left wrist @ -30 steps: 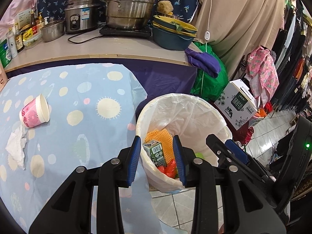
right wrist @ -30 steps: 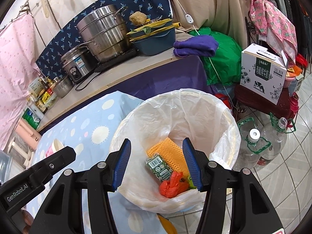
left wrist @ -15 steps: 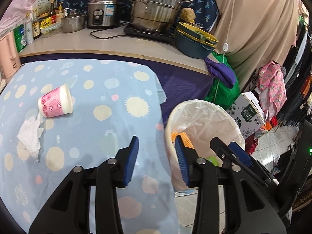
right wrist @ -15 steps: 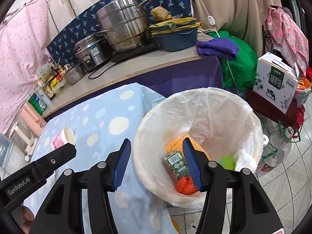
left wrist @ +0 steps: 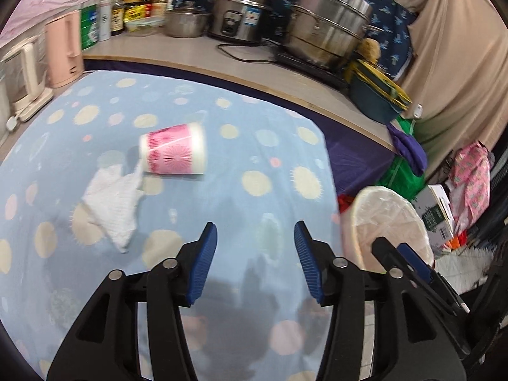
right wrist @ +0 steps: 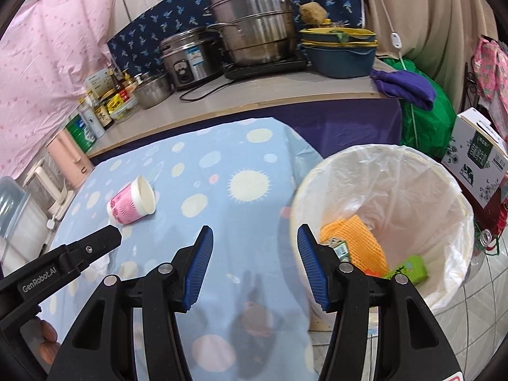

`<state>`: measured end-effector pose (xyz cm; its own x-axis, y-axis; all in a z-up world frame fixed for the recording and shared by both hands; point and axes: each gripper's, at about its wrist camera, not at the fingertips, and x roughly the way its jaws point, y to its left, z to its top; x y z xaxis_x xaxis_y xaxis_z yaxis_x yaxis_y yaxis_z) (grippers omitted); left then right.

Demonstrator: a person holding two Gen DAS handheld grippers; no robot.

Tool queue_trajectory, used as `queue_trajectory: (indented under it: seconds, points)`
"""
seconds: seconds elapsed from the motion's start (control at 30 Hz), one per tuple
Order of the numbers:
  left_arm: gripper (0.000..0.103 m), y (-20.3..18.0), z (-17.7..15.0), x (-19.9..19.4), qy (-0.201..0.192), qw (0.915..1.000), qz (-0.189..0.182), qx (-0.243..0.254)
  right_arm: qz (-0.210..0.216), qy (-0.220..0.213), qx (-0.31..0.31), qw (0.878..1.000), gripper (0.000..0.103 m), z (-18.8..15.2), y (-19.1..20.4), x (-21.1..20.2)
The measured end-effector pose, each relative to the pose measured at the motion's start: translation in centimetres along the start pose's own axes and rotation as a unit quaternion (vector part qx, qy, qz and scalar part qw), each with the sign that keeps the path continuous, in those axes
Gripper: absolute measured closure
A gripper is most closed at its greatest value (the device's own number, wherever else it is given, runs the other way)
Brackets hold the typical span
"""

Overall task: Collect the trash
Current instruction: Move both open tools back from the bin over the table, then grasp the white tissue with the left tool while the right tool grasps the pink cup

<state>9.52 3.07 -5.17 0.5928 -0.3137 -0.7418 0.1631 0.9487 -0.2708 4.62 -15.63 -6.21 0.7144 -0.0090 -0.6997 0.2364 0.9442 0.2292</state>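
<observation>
A pink and white paper cup lies on its side on the blue dotted tablecloth; it also shows in the right wrist view. A crumpled white tissue lies just in front of it. My left gripper is open and empty above the cloth, short of the cup and tissue. My right gripper is open and empty over the table's right edge. The bin, lined with a white bag, stands beside the table and holds an orange net, cartons and red scraps.
A counter behind the table carries steel pots, a rice cooker, bowls and bottles. A pink kettle and a white appliance stand at the table's left. A cardboard box, a green bag and plastic bottles sit on the floor right of the bin.
Both grippers have swung left, away from over the bin and towards the table. The left gripper now faces the cup and tissue, and its jaws stand wider apart.
</observation>
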Motion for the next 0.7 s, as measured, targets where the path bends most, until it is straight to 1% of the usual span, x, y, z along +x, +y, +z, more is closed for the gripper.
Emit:
queue_trajectory:
  seconds: [0.07,0.1,0.17,0.27,0.37,0.47,0.63,0.7]
  points:
    - [0.042,1.9,0.1,-0.2,-0.008,0.9997,0.019,-0.015,0.005,0.004,-0.009,1.000,0.047,-0.1,1.2,0.4]
    - [0.041,2.9,0.2,-0.3,-0.012,0.9992,0.031,-0.022,0.007,0.005,-0.013,1.000,0.047,-0.1,1.7,0.6]
    - [0.033,4.8,0.4,-0.4,-0.017,0.9979,0.050,-0.038,0.011,0.007,-0.022,1.000,0.042,-0.1,2.9,1.0]
    - [0.030,7.9,0.6,-0.4,-0.022,0.9947,0.075,-0.067,0.020,0.012,-0.033,0.999,0.040,-0.1,4.6,1.9]
    - [0.022,10.4,0.9,-0.2,-0.026,0.9906,0.098,-0.092,0.027,0.016,-0.049,0.998,0.039,0.1,6.7,2.8]
    - [0.018,12.6,1.2,0.2,-0.024,0.9876,0.106,-0.113,0.035,0.019,-0.062,0.997,0.037,0.3,8.6,3.9]
    - [0.018,14.7,1.7,1.8,-0.011,0.9860,0.109,-0.126,0.043,0.027,-0.079,0.996,0.037,0.8,11.3,5.9]
    - [0.018,15.3,1.9,2.5,-0.004,0.9859,0.108,-0.128,0.046,0.028,-0.086,0.995,0.035,1.1,12.3,6.7]
